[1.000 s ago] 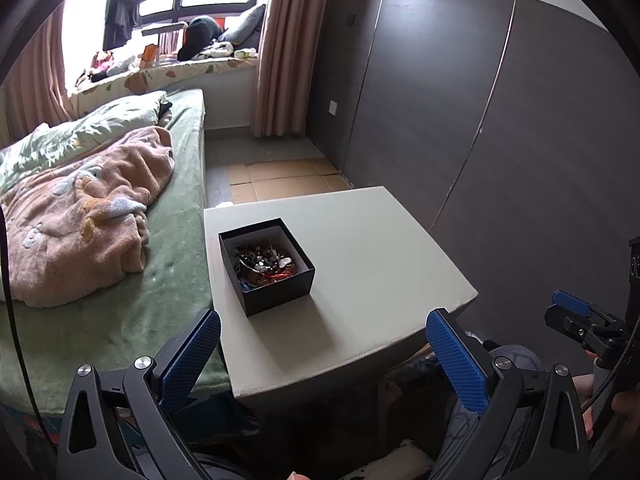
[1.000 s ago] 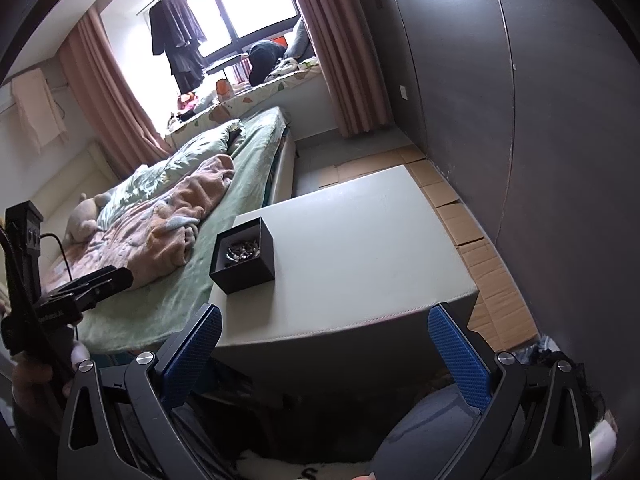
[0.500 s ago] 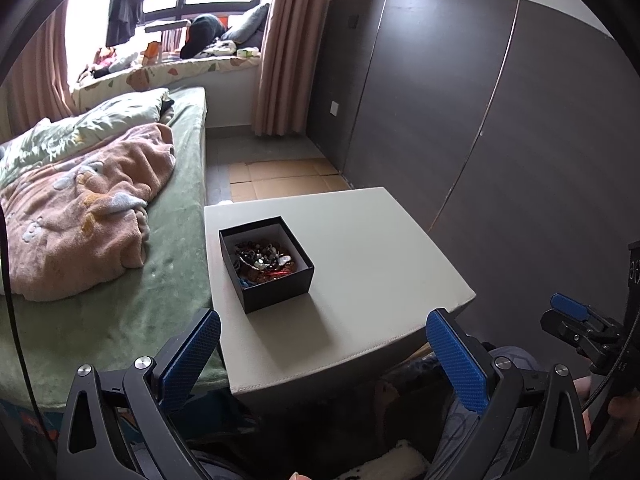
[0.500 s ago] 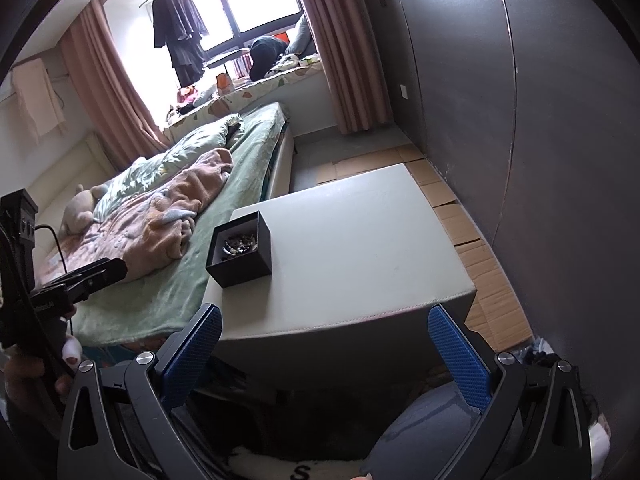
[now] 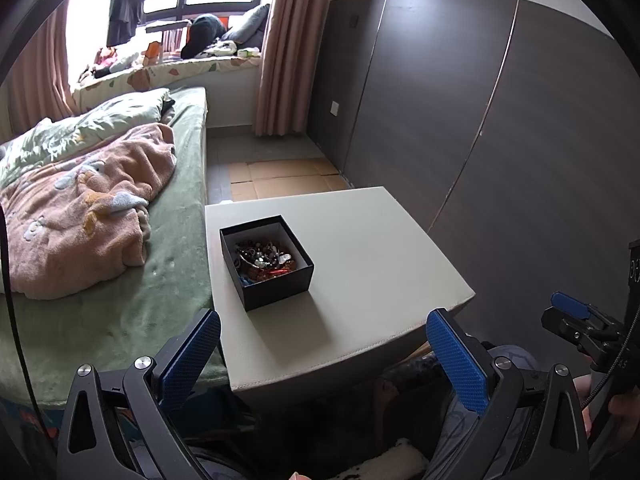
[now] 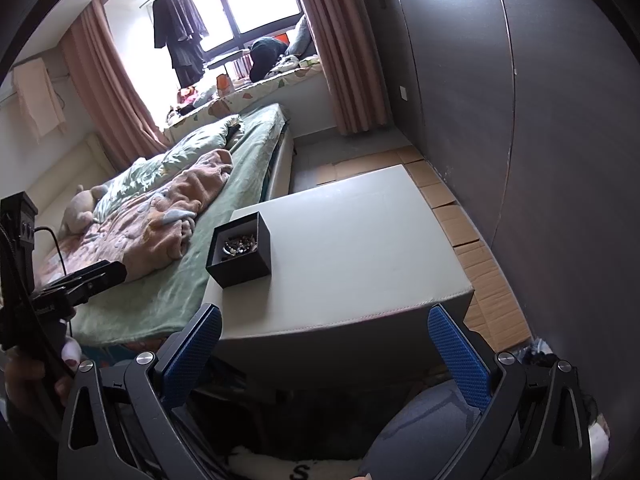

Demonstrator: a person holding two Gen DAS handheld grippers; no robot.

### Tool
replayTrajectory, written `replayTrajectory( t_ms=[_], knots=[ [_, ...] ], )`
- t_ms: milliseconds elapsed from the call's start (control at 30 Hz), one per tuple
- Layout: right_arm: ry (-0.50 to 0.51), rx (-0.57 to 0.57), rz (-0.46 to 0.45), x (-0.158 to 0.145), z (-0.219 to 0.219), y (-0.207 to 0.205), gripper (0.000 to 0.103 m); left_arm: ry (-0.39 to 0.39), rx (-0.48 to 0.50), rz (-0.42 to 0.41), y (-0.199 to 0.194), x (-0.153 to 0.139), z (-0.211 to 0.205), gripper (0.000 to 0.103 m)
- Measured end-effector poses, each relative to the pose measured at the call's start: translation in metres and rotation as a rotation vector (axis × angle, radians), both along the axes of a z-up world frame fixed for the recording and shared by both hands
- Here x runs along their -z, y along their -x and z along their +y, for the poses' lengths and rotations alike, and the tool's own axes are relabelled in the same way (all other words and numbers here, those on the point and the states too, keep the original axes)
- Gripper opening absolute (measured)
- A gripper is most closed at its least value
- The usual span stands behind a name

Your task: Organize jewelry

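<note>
An open black box (image 5: 266,261) holding a tangle of beaded jewelry (image 5: 264,258) sits on the left part of a pale grey table (image 5: 368,248). It also shows in the right wrist view (image 6: 240,249), on the table (image 6: 360,248). My left gripper (image 5: 324,354) is open and empty, held short of the table's near edge. My right gripper (image 6: 324,350) is open and empty, also short of the near edge, off to the right of the left one.
A bed with a green sheet (image 5: 120,300) and a pink blanket (image 5: 80,216) lies against the table's left side. A dark wardrobe wall (image 5: 520,140) stands to the right. Flattened cardboard (image 6: 472,240) covers the floor beyond and beside the table.
Both grippers have drifted slightly; the box sits a little higher in the right wrist view. Both stay open and nothing on the table has moved.
</note>
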State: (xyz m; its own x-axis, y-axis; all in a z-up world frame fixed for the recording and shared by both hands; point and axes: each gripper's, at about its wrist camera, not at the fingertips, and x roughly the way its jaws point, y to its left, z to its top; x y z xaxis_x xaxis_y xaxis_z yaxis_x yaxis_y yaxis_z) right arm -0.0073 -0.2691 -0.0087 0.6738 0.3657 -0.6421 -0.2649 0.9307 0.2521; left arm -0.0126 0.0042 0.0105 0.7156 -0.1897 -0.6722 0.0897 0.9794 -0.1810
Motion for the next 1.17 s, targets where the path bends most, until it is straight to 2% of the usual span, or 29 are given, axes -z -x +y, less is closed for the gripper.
replayTrajectory(
  t_ms=[1167],
  knots=[
    [0.002, 0.002, 0.007, 0.0013, -0.0030, 0.0000, 0.103, 0.003, -0.024, -0.001, 0.0056, -0.0017, 0.0063, 0.103]
  ],
)
